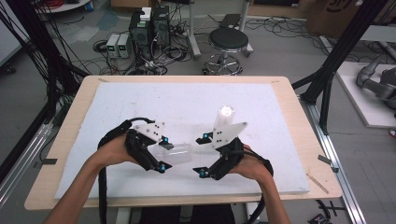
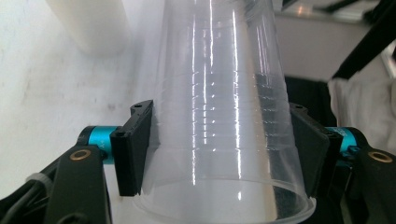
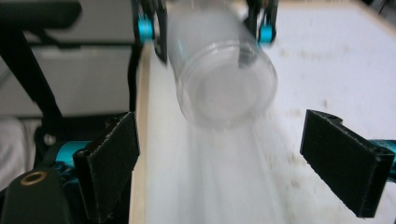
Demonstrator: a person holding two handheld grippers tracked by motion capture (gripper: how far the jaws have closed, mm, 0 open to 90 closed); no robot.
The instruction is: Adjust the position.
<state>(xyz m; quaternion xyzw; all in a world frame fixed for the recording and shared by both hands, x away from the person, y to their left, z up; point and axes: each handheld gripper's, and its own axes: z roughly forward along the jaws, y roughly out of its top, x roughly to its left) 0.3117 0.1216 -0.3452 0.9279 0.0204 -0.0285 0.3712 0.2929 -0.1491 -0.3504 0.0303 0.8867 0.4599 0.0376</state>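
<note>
Left gripper (image 1: pixel 161 154) jaws clamp clear cup (image 1: pixel 175 153) lying sideways, right gripper (image 1: pixel 201 155) jaws wide, empty; next, right likely grips the cup's base.

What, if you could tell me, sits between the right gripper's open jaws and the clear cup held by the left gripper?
Nothing: in the right gripper view, just bare white board separates the right gripper from the clear cup.

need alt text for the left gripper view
A clear plastic cup, seen close up, is clamped between the left gripper's two black jaws near its wide rim, its narrow end pointing away. Behind it lies a white table cover, and the base of a white cup stack stands at upper left.
</note>
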